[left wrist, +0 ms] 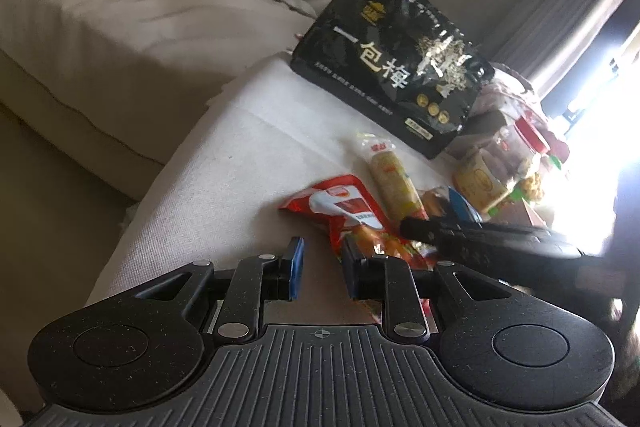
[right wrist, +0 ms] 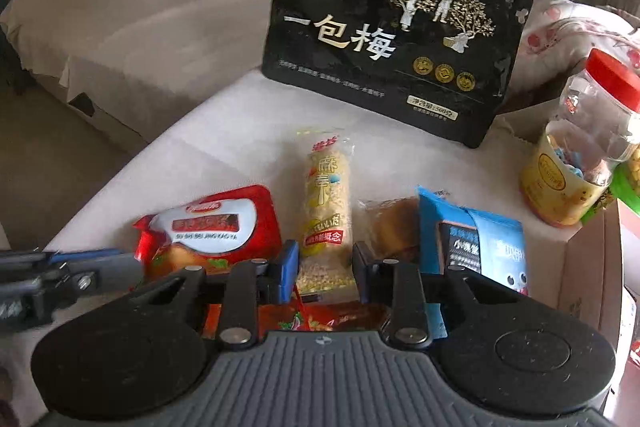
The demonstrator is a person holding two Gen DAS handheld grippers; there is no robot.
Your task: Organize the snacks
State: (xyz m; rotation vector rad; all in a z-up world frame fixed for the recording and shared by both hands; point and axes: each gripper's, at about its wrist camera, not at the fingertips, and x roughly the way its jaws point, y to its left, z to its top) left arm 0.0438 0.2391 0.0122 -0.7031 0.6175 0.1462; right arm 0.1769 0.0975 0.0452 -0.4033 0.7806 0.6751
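My right tongs are closed down on the near end of the bar, a pad on each side of the wrapper. The bar lies flat on the table, mid-row, and its long axis runs straight away from me toward the black bag, which leans upright at the far edge. The printed top end points at that bag.

A red pack lies just beside the bar on its left, and a brown pack touches it on the right, with a blue pack beyond. Another red wrapper sits under my right tongs. Between the bar's far end and the bag there is bare cloth, and the left part of the table is open up to its edge, with the sofa past it. A red-lidded jar stands at the right.

The right tongs tilt steeply down. My left tongs point down more gently, near the red pack, drawn in to a narrow gap with nothing in it.
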